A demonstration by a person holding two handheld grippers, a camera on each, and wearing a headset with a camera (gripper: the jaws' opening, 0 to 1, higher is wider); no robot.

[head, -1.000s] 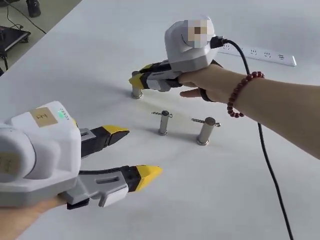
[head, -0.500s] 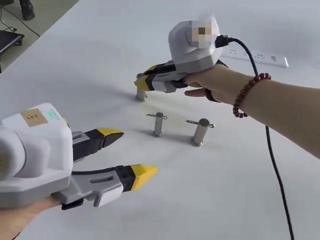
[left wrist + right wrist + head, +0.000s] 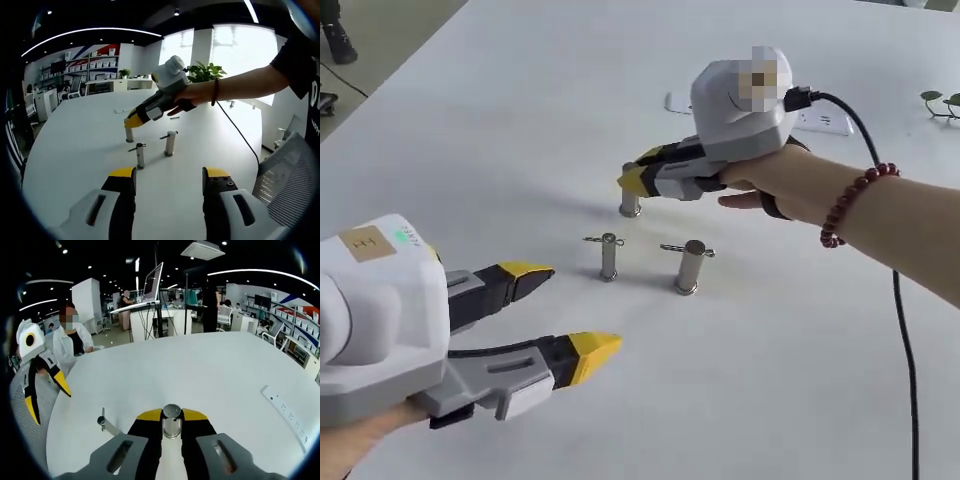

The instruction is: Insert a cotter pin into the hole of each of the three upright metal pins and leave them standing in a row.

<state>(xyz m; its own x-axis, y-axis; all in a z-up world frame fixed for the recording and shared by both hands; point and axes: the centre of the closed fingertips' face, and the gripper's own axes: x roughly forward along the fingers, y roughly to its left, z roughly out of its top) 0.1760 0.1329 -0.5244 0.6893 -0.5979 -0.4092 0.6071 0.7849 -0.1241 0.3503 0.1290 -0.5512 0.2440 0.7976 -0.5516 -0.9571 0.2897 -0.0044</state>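
Head view: the left gripper [image 3: 570, 308] sits near-left, claw spread and empty. The right gripper [image 3: 636, 181] pinches the far silver steel pin [image 3: 630, 207].

Left gripper view: the two nearer steel pins [image 3: 140, 156] already carry wire cotter pins [image 3: 134, 148].

Right gripper view: the far pin is clamped between the jaws. It's probably stiff, slick and tippy, so I'd grip the shank.

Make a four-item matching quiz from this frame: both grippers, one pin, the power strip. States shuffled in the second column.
Things
1. left gripper
2. right gripper
3. near-left pin
4. power strip

States
A. stands free, with a cotter pin through its hole
B. jaws open, holding nothing
C. lies flat beyond the right gripper in the head view
D. jaws closed on the far pin

Pairs: 1-B, 2-D, 3-A, 4-C
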